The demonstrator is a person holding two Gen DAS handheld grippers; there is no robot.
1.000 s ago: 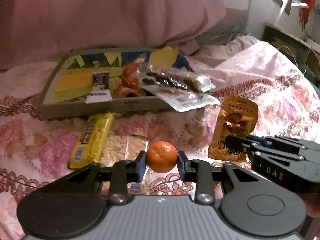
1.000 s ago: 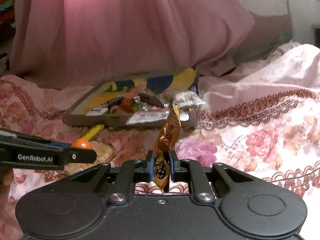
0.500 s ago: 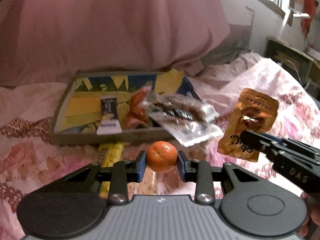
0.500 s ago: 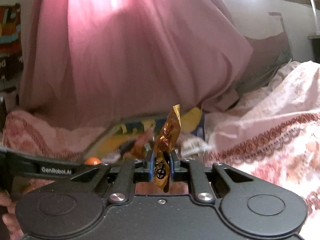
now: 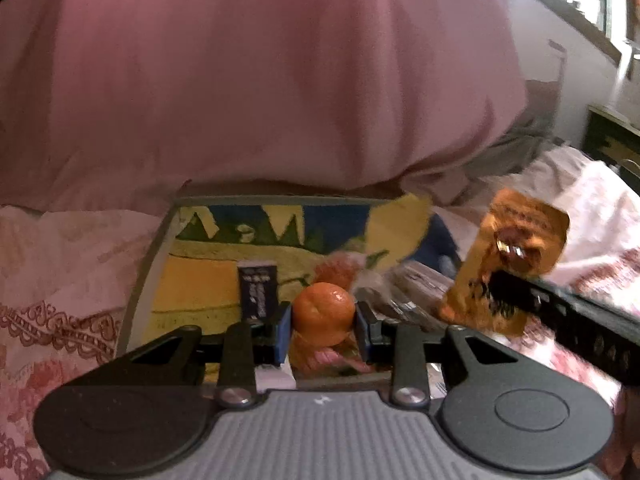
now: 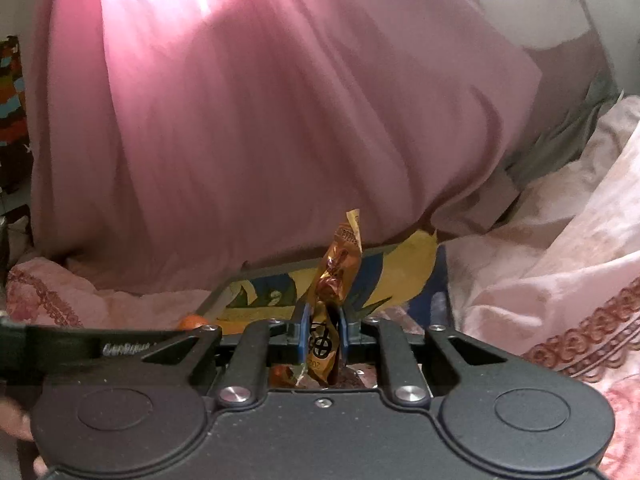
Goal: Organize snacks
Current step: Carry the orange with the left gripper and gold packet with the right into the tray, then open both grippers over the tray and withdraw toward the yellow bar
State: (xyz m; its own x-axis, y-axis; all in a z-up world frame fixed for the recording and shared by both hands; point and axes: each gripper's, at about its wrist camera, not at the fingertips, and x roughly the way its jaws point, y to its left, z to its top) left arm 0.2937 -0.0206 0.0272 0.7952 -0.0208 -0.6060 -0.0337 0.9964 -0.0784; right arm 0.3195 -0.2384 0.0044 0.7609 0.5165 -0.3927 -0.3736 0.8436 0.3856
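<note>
- Left wrist view: orange (image 5: 323,311) sits squeezed between the blue pads of the left gripper (image 5: 323,330), held above the near edge of the yellow-and-blue tray (image 5: 192,280). To the right, the gold snack packet (image 5: 508,256) hangs pinched in the right gripper (image 5: 496,294), over the tray's right end.
- Right wrist view: right gripper (image 6: 323,334) is clamped on the gold snack packet (image 6: 336,276), which stands upright between its fingers in front of the tray (image 6: 400,268). Orange (image 6: 192,322) peeks at the left gripper's tip.

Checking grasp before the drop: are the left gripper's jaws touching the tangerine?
Touching. The left wrist view shows the left gripper with both blue jaws pressed against opposite sides of the tangerine, no gap visible.
</note>
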